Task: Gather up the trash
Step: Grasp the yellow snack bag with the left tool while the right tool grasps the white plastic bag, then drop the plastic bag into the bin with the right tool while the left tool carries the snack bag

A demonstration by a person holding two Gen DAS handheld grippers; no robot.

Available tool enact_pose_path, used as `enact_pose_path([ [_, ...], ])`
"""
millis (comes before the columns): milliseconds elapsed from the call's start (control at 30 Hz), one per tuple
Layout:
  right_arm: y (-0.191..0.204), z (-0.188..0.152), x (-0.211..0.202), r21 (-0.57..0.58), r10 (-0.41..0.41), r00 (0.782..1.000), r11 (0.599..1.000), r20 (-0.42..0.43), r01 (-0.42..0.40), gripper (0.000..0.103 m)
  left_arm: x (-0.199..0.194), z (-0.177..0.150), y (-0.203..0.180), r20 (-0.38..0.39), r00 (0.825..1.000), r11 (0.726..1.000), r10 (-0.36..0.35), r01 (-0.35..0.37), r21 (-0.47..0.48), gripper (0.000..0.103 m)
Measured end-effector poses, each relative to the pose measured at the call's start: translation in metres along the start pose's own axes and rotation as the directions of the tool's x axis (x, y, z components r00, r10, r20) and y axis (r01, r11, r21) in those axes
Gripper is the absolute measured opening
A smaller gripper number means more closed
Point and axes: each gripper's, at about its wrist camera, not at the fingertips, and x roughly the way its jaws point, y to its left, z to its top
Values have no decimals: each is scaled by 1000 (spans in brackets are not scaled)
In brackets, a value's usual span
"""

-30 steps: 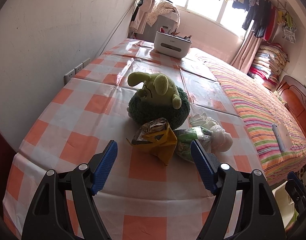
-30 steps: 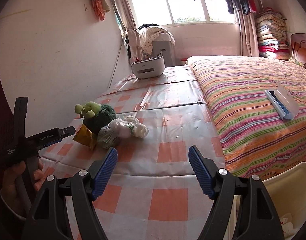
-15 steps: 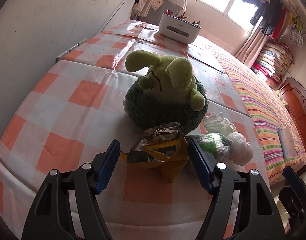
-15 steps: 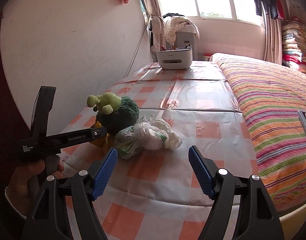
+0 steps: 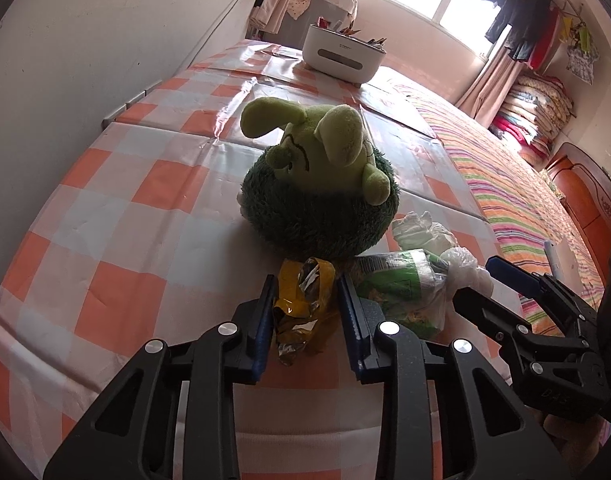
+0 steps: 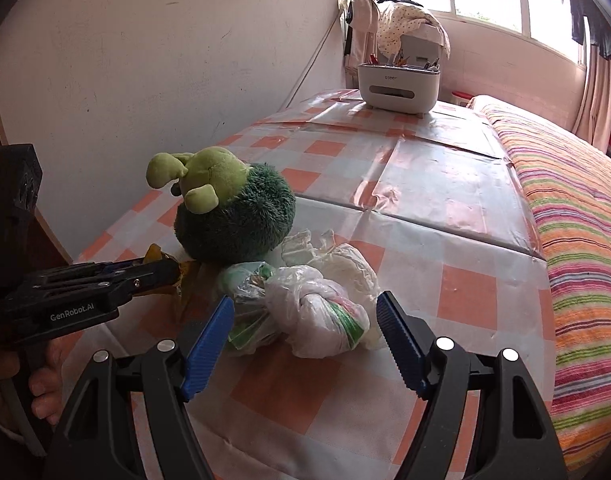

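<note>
While the left gripper [image 5: 305, 312] points down at the checked tablecloth [image 5: 117, 240], its jaws are closing on a crumpled yellow foil wrapper [image 5: 303, 304], and both blue pads already press against the wrapper's sides. That wrapper lies just in front of a green plush toy [image 5: 321, 184], which serves as the landmark for all else: the toy sits on the cloth with its dark furry body down and its pale green head up. Beside the wrapper, on the bed side of the toy and touching its furry edge, lies a knotted clear plastic bag of trash [image 6: 317, 312] with green-printed packaging inside. Crumpled white tissue [image 6: 345, 264] rests against the bag, just behind it as seen from the right wrist.

The right gripper [image 6: 305, 340] hangs in front of the toy with its jaws released and spread wide; the bag lies between and slightly beyond the blue fingertips [image 6: 209, 336], which do not touch it. From the right wrist view the left gripper shows at the left edge, gripped by a hand [image 6: 21, 380], its tip at the wrapper beneath the toy.

Far beyond the toy, at the window end of the cloth, stands a white organiser box [image 5: 343, 54]. A striped bedspread [image 6: 577, 216] runs along the cloth's edge, well apart from the toy.
</note>
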Motion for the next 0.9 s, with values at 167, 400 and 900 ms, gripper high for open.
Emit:
enact_pose_path([
  [167,1,-5,17,-20,-9,999,1000,-42,8,64,-9,-4,-1,8,1000,1000,-5,5,17,28],
  [400,8,-13,5,-25,27,1000,999,-8,-27,35,-30,-13,-10,35,999,998,-1,-1,55,28],
  [900,17,-42,-48,18,66,998,998,10,-67,34,-77,-30,-25,94,994,993,-46,36,111,28],
])
